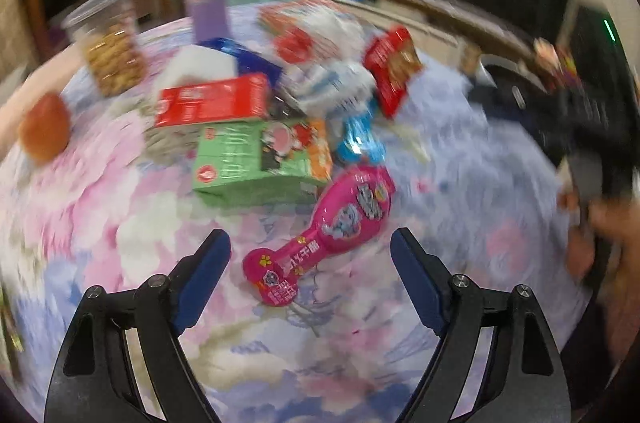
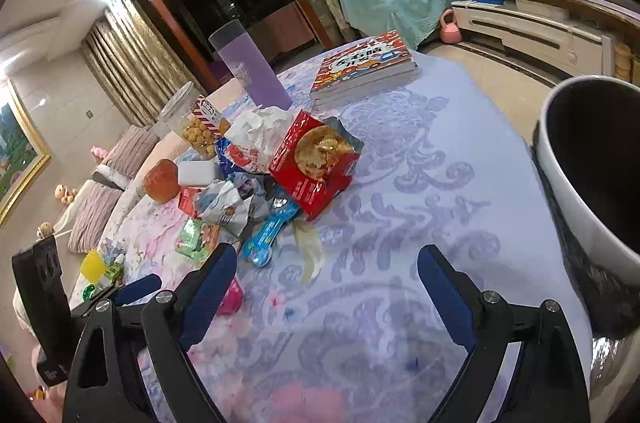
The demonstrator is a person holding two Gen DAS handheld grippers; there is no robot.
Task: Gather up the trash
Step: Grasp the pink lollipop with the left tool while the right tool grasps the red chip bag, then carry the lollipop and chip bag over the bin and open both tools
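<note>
The book (image 2: 362,65) at the table's far edge is showing large Chinese cover characters reading 左右脑, the pink paddle-shaped packet (image 1: 328,229) is carrying a paw-print shield badge with blurred Chinese lettering, and print elsewhere is staying unreadable.

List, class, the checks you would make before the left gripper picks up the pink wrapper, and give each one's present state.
1. Left gripper open: ok.
2. Nothing between its jaws: ok.
3. Pink wrapper lies ahead between the fingers, on the tablecloth: ok.
4. Wrapper free of the green carton: cannot tell, blurred.
5. Right gripper open, empty: ok.
6. Bin open at the right: ok.
</note>
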